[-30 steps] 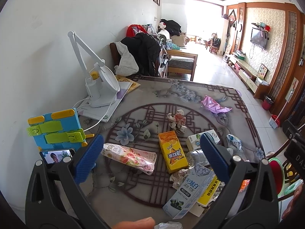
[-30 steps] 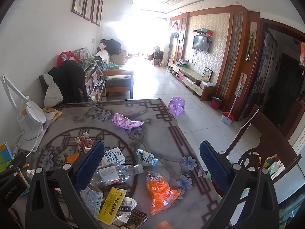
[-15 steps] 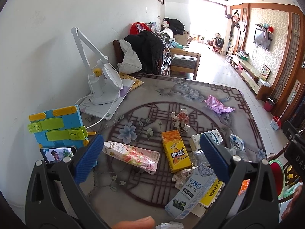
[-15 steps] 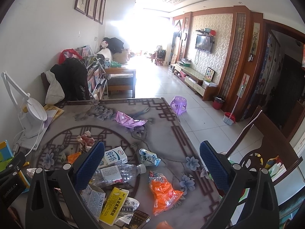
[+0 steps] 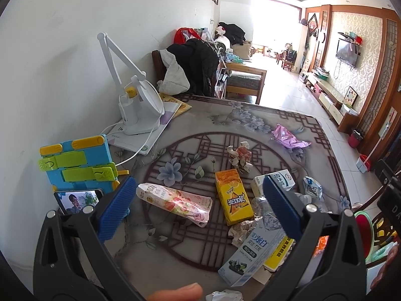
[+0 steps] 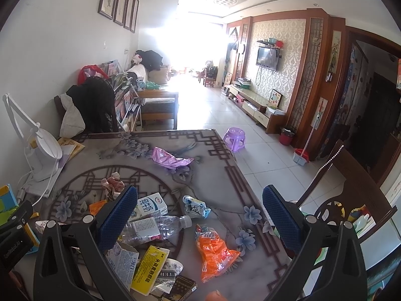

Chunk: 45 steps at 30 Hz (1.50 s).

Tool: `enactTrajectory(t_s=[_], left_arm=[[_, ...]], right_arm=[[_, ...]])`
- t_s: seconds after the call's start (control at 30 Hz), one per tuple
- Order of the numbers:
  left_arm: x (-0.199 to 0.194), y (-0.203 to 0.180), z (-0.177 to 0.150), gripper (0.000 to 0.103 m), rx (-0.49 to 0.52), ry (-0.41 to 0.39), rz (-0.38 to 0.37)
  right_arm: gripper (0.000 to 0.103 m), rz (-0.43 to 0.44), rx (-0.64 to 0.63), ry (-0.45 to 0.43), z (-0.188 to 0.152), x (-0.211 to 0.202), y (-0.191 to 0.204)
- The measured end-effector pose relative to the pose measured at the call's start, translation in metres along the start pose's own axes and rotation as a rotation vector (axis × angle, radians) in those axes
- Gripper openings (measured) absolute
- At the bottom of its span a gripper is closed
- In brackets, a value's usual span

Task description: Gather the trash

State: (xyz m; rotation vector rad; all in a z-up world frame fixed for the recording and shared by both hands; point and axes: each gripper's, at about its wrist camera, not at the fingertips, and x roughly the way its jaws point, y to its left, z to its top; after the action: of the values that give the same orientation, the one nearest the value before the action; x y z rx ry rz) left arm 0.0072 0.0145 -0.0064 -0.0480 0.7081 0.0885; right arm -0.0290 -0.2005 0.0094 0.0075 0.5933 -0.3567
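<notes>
Both claws hang above a glossy table (image 5: 190,258) printed with dark lattice and pale flowers. The left gripper (image 5: 199,209), its ribbed blue pads spread wide, holds nothing. In its view, at 9 o'clock lies a crinkled pink wrapper (image 5: 175,202), then a boxy yellow carton (image 5: 233,197) at centre. The right gripper (image 6: 199,215) gapes wide too, empty. In its view, a crushed clear bottle (image 6: 153,228) lies at 8 o'clock, and a shiny orange bag (image 6: 214,252) at 6. A crumpled purple foil (image 6: 169,160) sits at 12.
</notes>
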Motion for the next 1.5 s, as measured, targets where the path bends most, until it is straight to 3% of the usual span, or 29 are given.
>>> enactTrajectory(t_s=[0.27, 0.53, 0.6, 0.67, 0.73, 0.8, 0.9, 1.03, 1.1, 1.23, 1.33, 1.4, 1.43, 1.5], left_arm=[[0.000, 0.004, -0.002, 0.100, -0.020, 0.021, 0.011], [-0.001, -0.002, -0.004, 0.100, 0.036, -0.006, 0.012], [-0.004, 0.000, -0.005, 0.100, 0.013, -0.040, -0.005], [-0.004, 0.004, -0.008, 0.100, -0.026, -0.073, -0.028], [0.006, 0.003, -0.012, 0.100, 0.020, -0.028, -0.062], [0.017, 0.001, -0.021, 0.100, 0.084, 0.001, -0.100], [0.037, 0.002, -0.041, 0.100, 0.138, 0.057, -0.118], [0.065, -0.012, -0.069, 0.099, 0.181, 0.219, -0.304], [0.075, -0.030, -0.085, 0.099, 0.246, 0.270, -0.376], [0.096, -0.063, -0.113, 0.090, 0.361, 0.337, -0.411], [0.112, -0.066, -0.120, 0.086, 0.345, 0.391, -0.413], [0.121, -0.066, -0.123, 0.077, 0.323, 0.422, -0.431], [0.125, -0.066, -0.125, 0.066, 0.313, 0.447, -0.440], [0.129, -0.066, -0.126, 0.061, 0.296, 0.466, -0.451]], right_arm=[[0.095, 0.002, 0.006, 0.000, 0.000, -0.001, -0.001], [0.095, 0.007, 0.032, 0.006, -0.006, -0.007, -0.015], [0.095, 0.060, 0.031, 0.016, -0.008, -0.004, -0.015], [0.095, 0.168, 0.056, 0.075, -0.010, 0.005, -0.018], [0.095, 0.324, 0.136, 0.174, -0.017, 0.021, -0.025], [0.095, 0.411, 0.176, 0.292, -0.026, 0.038, -0.030], [0.095, 0.362, 0.147, 0.315, -0.038, 0.044, -0.036], [0.095, 0.296, 0.133, 0.324, -0.052, 0.049, -0.049], [0.095, 0.308, 0.166, 0.345, -0.058, 0.057, -0.058], [0.093, 0.366, 0.219, 0.377, -0.070, 0.070, -0.077], [0.089, 0.366, 0.239, 0.433, -0.085, 0.085, -0.087], [0.089, 0.350, 0.235, 0.474, -0.094, 0.098, -0.090], [0.089, 0.337, 0.227, 0.489, -0.099, 0.103, -0.091], [0.089, 0.315, 0.212, 0.515, -0.106, 0.115, -0.093]])
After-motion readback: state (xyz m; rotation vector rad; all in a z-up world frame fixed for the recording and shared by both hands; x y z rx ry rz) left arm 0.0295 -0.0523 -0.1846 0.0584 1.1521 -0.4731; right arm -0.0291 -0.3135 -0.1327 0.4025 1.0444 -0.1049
